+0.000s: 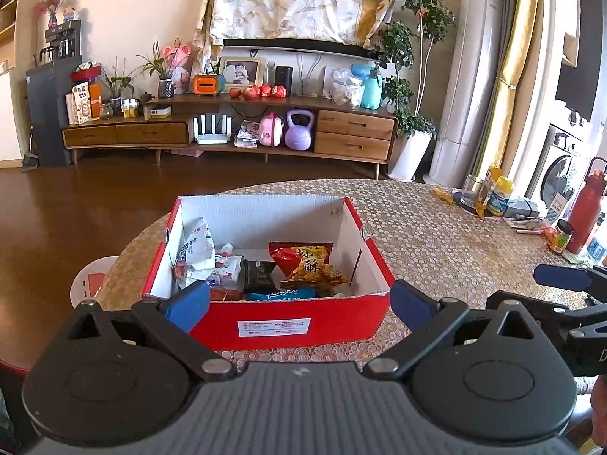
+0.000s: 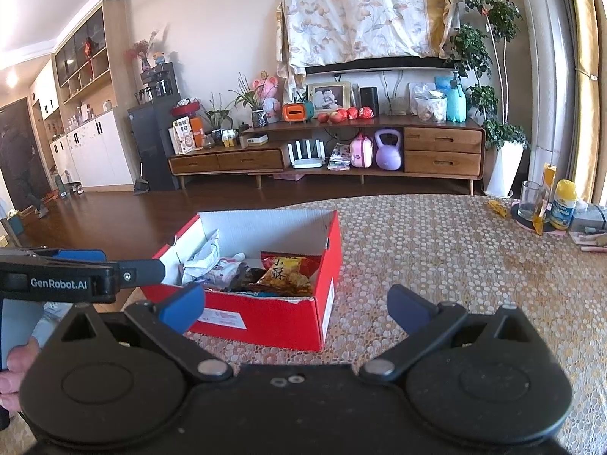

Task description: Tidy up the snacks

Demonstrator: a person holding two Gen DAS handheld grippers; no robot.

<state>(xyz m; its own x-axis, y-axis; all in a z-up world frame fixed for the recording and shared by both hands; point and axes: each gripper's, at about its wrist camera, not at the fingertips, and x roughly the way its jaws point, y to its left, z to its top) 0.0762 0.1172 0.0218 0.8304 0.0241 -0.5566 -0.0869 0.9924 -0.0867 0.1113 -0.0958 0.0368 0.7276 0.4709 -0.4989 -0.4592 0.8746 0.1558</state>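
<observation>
A red cardboard box point(image 1: 280, 324) with a white inside stands on the patterned table; it also shows in the right wrist view point(image 2: 265, 314). Inside lie several snacks: a red and yellow chip bag point(image 1: 307, 263) point(image 2: 284, 271), white wrappers point(image 1: 197, 254) point(image 2: 206, 261), a dark packet point(image 1: 260, 275) and a blue packet point(image 1: 280, 295). My left gripper point(image 1: 299, 305) is open and empty, just before the box's near wall. My right gripper point(image 2: 296, 305) is open and empty, to the right of the box and before its near corner. It also shows at the right edge of the left wrist view point(image 1: 561, 278).
At the table's far right stand a glass point(image 1: 472, 189) point(image 2: 529, 201), a yellow-capped bottle point(image 1: 499, 195) point(image 2: 563, 204), a red flask point(image 1: 586, 214) and a small jar point(image 1: 561, 237). A white stool point(image 1: 89, 276) stands left of the table. A wooden TV cabinet point(image 1: 227, 132) lines the far wall.
</observation>
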